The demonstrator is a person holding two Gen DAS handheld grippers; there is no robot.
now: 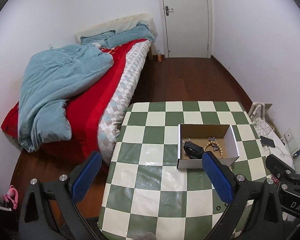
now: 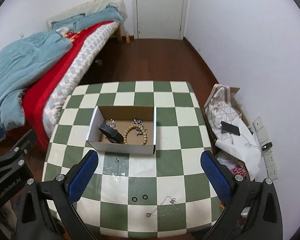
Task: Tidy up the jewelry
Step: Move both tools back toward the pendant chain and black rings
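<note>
Above table (image 2: pixel 164 108) | left gripper (image 1: pixel 150 178) spread | right gripper (image 2: pixel 150 177) spread

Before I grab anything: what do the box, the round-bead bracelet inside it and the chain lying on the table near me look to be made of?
Box: cardboard, white outside, raw brown inside, with folded edges showing.
Bead bracelet: probably wood, matte tan round beads; could be imitation.
Chain: thin silvery links with small flower charms, likely metal; too fine to confirm.
Both grippers, left and right, are open and empty.

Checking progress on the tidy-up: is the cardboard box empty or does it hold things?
Not empty. The cardboard box holds a wooden bead bracelet, a black watch and silver chains.
</note>
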